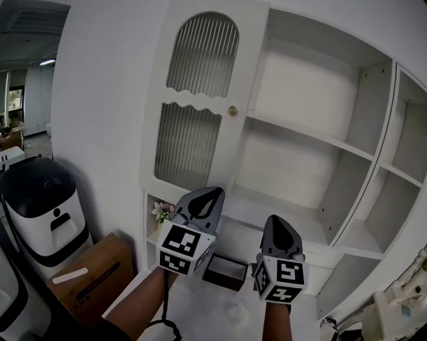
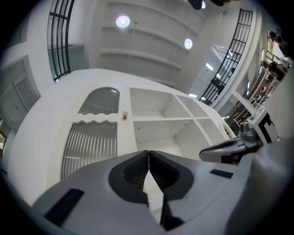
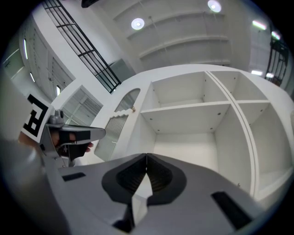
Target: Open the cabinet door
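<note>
Hovering below door (image 1: 199, 103) | left gripper (image 1: 214, 194): jaws together, empty | right gripper (image 1: 278, 223): jaws together, empty | knob (image 1: 232, 111) above both, untouched | shelves (image 1: 299, 133) right of door

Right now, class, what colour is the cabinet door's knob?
Gold knob; head view shows it best.

Two hand-held grippers raised before a white cabinet.

The left hand-held gripper (image 1: 215, 193) and the right hand-held gripper (image 1: 277, 220) point up side by side, neither touching the cabinet door (image 1: 202, 96). The door has ribbed panes and a small knob (image 1: 232, 111) at its right edge, beside bare shelves (image 1: 305, 134). Below lie a dark tray (image 1: 226, 271) and small flowers (image 1: 162, 211); a cardboard box (image 1: 91, 277) sits at the left.
</note>
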Available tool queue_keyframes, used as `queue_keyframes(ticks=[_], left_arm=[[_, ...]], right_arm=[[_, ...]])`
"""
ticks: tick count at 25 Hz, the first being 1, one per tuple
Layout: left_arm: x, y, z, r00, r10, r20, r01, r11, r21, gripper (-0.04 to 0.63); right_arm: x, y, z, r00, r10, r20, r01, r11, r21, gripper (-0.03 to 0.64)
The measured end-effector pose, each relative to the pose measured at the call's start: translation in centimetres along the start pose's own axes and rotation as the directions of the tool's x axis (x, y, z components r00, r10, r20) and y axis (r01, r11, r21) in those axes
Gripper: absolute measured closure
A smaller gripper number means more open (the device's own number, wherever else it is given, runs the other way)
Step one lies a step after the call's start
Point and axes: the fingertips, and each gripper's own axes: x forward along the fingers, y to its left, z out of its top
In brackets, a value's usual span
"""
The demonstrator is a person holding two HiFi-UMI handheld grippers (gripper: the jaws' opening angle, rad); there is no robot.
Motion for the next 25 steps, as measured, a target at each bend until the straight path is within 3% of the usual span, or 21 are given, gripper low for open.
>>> queue_keyframes(ticks=[16, 19, 25], left_arm=[[5.3, 4.4, 9.5, 0.992, 0.029, 0.124, -0.035, 0.998, 0.053, 0.586], [6.1, 5.1, 10.4, 0.991, 0.047, 0.125, -0.058, 0.995, 0.084, 0.586], [6.6, 5.7, 10.6, 0.991, 0.054, 0.125, -0.064, 0.995, 0.078, 0.586]], right_arm=[[7.2, 0.7, 11.1, 0.987, 0.066, 0.148, -0.055, 0.996, -0.077, 0.597], [8.1, 1.0, 13.2, 0.981, 0.077, 0.175, -0.063, 0.995, -0.082, 0.597], [8.6, 1.6, 14.1, 0.977, 0.086, 0.193, -0.069, 0.993, -0.091, 0.595]])
